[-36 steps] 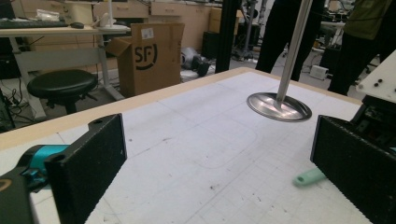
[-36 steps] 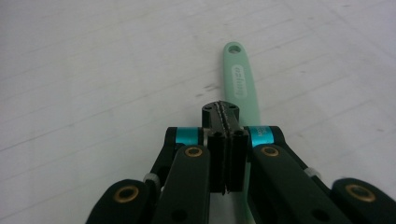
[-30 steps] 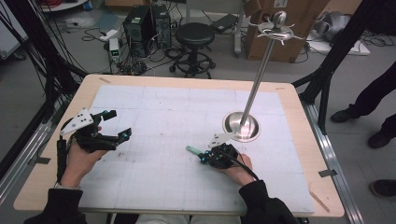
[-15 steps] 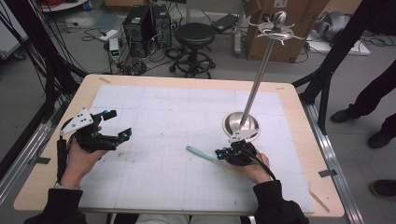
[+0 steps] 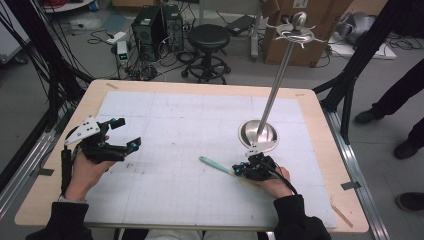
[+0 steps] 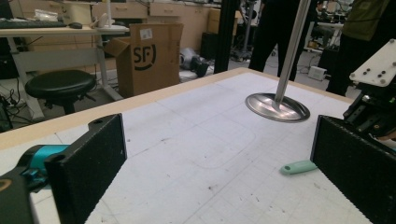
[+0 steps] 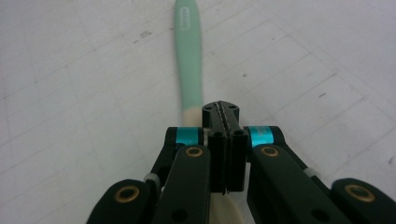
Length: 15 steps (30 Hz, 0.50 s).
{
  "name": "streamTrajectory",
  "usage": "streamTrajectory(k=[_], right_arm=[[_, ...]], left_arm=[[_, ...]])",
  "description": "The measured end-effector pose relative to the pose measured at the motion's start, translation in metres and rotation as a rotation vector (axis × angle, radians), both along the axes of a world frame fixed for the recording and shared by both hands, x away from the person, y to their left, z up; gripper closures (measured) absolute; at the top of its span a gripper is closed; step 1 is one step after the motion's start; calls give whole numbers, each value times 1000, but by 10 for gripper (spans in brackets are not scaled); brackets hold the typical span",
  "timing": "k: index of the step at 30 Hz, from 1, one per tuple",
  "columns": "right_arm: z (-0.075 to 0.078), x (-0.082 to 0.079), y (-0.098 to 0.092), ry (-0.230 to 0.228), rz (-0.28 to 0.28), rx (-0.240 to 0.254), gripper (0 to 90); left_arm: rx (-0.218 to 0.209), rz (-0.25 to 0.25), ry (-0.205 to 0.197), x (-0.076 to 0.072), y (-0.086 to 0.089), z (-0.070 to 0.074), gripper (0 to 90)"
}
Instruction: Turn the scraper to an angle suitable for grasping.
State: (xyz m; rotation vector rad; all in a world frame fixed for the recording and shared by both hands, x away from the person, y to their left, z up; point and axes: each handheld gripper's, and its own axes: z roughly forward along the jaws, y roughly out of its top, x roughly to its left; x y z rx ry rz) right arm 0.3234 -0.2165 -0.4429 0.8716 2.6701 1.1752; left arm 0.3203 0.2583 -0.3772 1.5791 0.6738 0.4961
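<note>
- Right gripper (image 5: 244,169), lower right of centre in the high view: jaws pressed together. Right gripper view (image 7: 223,140) shows them meeting above the pale end of a mint-green tool (image 7: 189,56); can't tell whether they pinch it or only sit over it.
- Mint-green tool (image 5: 216,165) lies flat on the white grid mat (image 5: 190,120). Handle runs toward the upper left of the frame; its near end goes under the gripper nose.
- Versus a second ago: right hand (image 5: 272,182) shifted rightward in frame and now sits just below the steel stand base (image 5: 258,134). Over the last half second it barely moved.
- Versus a second ago: the tool travelled right with the hand; more of its handle shows now.
- Left gripper (image 5: 122,139), left edge of the mat: jaws spread wide, nothing between them. No change in position from the earlier frames.
- Left gripper view: tool tip (image 6: 298,167) just beside the right-hand jaw, stand base (image 6: 277,106) beyond.
</note>
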Motion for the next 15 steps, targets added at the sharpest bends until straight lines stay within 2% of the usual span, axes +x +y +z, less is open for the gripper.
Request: streamTrajectory(k=[2,3,8,10,13,15], right_arm=[[0,0,0,-8,6,-1,900],[1,-4,0,12,10,-5,900],[1,-7,0,11,14,-6,900],[2,-6,-1,-3,19,-4,900],[10,-8,-6,-7,5,55,900],[15,-9,-9,-30,1,88,898]], left_arm=[[2,0,2,0,0,0,41],[2,-2,3,0,0,0,41],[5,-3,3,0,-1,0,40],[7,-5,2,0,-1,0,40],[-4,-3,-4,0,-1,0,41],[-4,-4,-4,0,0,0,41]])
